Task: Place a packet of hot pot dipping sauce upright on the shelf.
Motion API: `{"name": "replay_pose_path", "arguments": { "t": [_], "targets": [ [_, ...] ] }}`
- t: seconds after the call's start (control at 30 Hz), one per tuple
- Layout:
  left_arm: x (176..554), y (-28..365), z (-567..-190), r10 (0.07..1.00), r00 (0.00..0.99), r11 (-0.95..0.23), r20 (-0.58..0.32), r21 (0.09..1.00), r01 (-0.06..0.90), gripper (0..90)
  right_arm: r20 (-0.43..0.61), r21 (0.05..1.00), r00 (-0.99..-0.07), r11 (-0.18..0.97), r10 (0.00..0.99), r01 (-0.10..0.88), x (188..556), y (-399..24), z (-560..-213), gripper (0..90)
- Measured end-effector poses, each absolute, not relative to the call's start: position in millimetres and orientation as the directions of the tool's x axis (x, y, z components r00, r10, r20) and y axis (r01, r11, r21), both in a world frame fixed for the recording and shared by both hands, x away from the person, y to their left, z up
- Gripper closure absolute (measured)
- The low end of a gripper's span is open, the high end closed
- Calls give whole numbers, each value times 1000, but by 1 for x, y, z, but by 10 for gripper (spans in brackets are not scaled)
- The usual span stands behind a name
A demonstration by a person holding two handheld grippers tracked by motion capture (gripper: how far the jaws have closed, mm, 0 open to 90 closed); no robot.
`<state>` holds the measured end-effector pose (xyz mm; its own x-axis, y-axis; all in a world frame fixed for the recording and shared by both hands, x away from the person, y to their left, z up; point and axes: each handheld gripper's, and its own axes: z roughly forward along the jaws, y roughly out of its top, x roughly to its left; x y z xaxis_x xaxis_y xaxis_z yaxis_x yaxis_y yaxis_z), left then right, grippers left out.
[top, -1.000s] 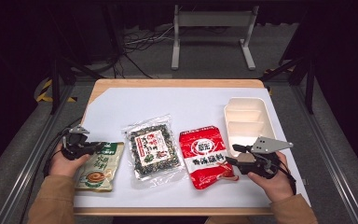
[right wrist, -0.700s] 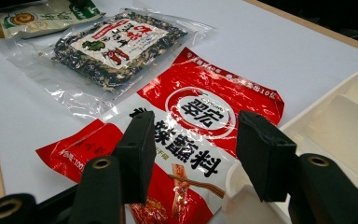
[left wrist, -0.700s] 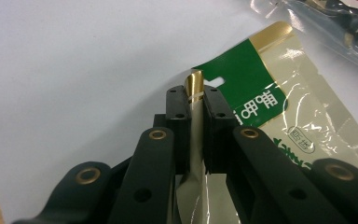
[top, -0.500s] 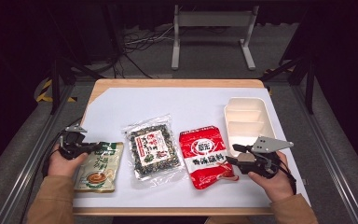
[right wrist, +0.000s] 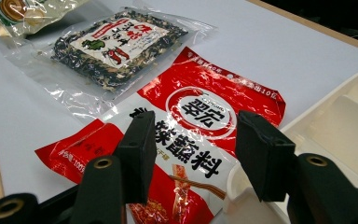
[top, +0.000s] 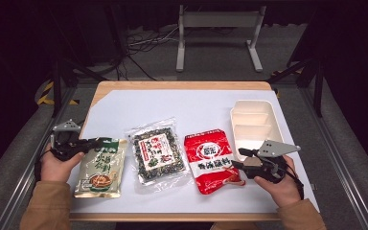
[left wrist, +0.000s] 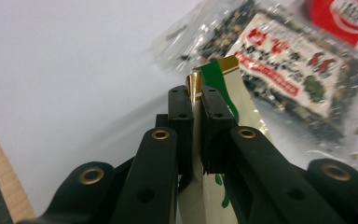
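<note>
My left gripper [top: 97, 142] has just been closing, and its jaws are now clamped on the top edge of the green packet [top: 99, 167]; in the left gripper view the pads [left wrist: 182, 122] pinch the packet's [left wrist: 216, 86] gold-and-green rim between them. The packet sits at the left end of the white mat [top: 191, 108], its lower part lying flat, just beside the clear bag [top: 157, 151] of dark dried bits with the red-and-white label. My left hand [top: 57, 160] is off the mat's left edge. To the right of the clear bag lies the red packet [top: 212, 160], its top near the white tray [top: 252, 123] that stands at the mat's right side. My right gripper [top: 237, 158] hangs over the red packet's right edge, jaws apart and gripping nothing: in the right gripper view the red packet [right wrist: 186, 135] shows through the gap between them, with the tray's [right wrist: 349, 121] near corner just beside the right-hand jaw. My right hand [top: 278, 181] is close to the mat's front right corner. The tray has a divider across it, and both compartments look bare.
</note>
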<state>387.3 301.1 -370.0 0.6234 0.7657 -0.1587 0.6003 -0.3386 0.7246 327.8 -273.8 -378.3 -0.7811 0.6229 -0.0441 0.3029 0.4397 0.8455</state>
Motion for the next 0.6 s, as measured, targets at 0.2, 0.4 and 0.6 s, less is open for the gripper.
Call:
{"name": "replay_pose_path", "arguments": {
  "t": [0.2, 0.4, 0.6],
  "targets": [
    [374, 293, -349, 740, 660, -340, -131, 774, 535, 847, -45, 846, -783, 441, 620, 300, 328, -273, -378, 485],
    [360, 282, -330, 683, 727, -380, -63, 820, 428, 853, -46, 847, -785, 440, 618, 298, 327, -272, -378, 490],
    [350, 270, -318, 653, 757, -396, -28, 840, 372, 858, -47, 852, -792, 439, 608, 286, 326, -268, -376, 493]
  ]
}}
